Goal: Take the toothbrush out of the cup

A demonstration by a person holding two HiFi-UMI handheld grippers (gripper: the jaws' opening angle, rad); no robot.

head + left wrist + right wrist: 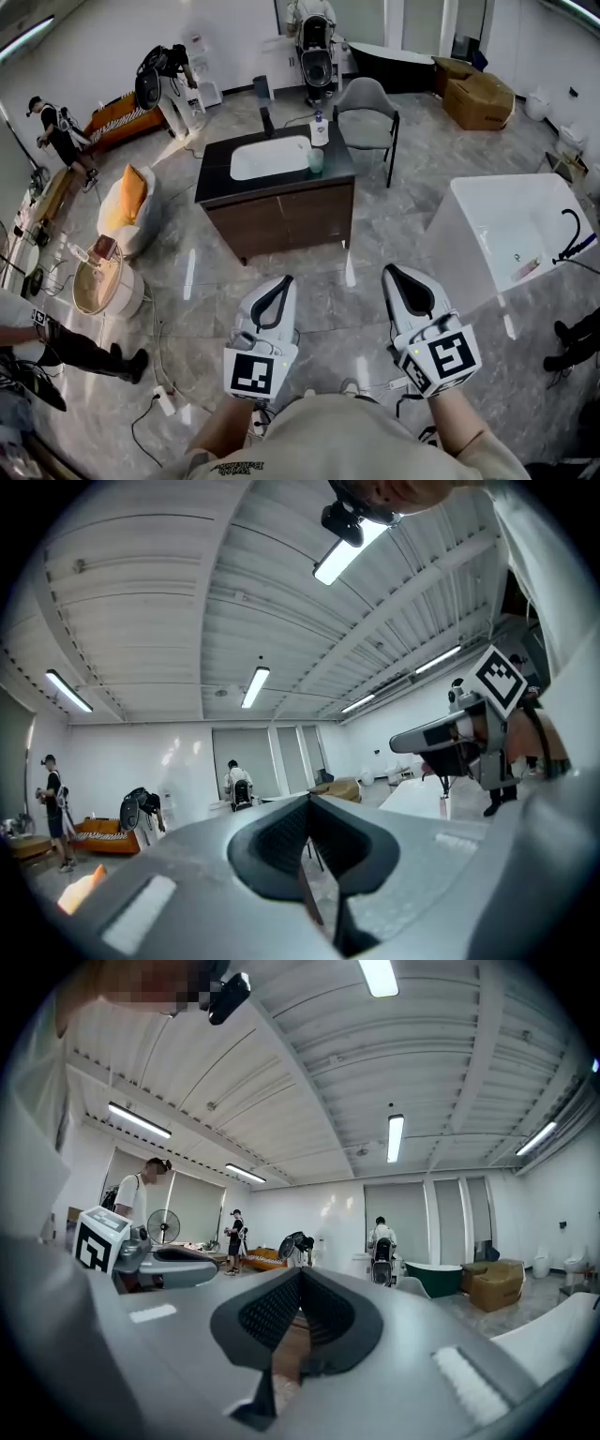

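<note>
**Both grippers shut, cup far ahead**

The left gripper [279, 280] and right gripper [394, 271] are held level, each with jaws closed tip to tip on nothing. The cup [316, 161] stands well ahead on the vanity [216, 174], just right of the sink [270, 157]. The toothbrush is too small to make out. Arriving with the jaws closed could knock the cup over, and a light cup may lift with the brush.

Grey chair [367, 99] behind dark vanity [281, 216]; white bathtub [448, 248] right.
</note>
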